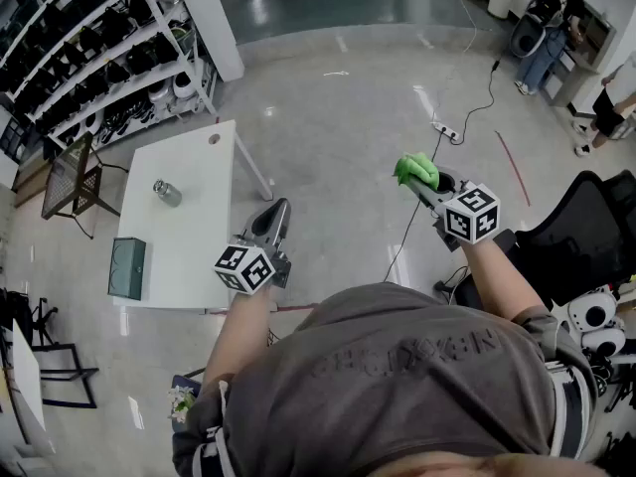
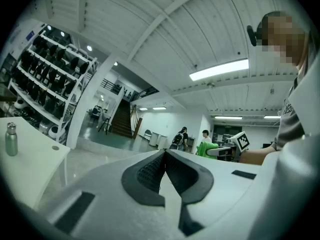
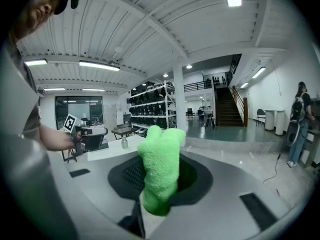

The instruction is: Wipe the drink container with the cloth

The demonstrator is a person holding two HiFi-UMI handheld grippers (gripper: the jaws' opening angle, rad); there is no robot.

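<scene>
Standing upright on the white table [image 1: 194, 167], cap up, the drink container [image 1: 166, 193] lies to the left of both grippers and a little farther out. Its long axis is vertical (the left gripper view shows this most plainly, with the bottle at the left edge of the picture). The left gripper [image 1: 279, 210] is the nearer of the two. It hangs just beside the table's right edge and points out past it, not at the bottle. Its jaws are pressed together with nothing between them. The right gripper [image 1: 422, 180] is well apart from the table, out over the open floor on the right. Its jaws pinch the green cloth [image 1: 416, 170], which bunches up beyond the tips. In my judgement the wipe depends on carrying that cloth leftward across the whole gap to the bottle's side. If the left gripper is to steady the bottle, its jaws would have to spread first.
</scene>
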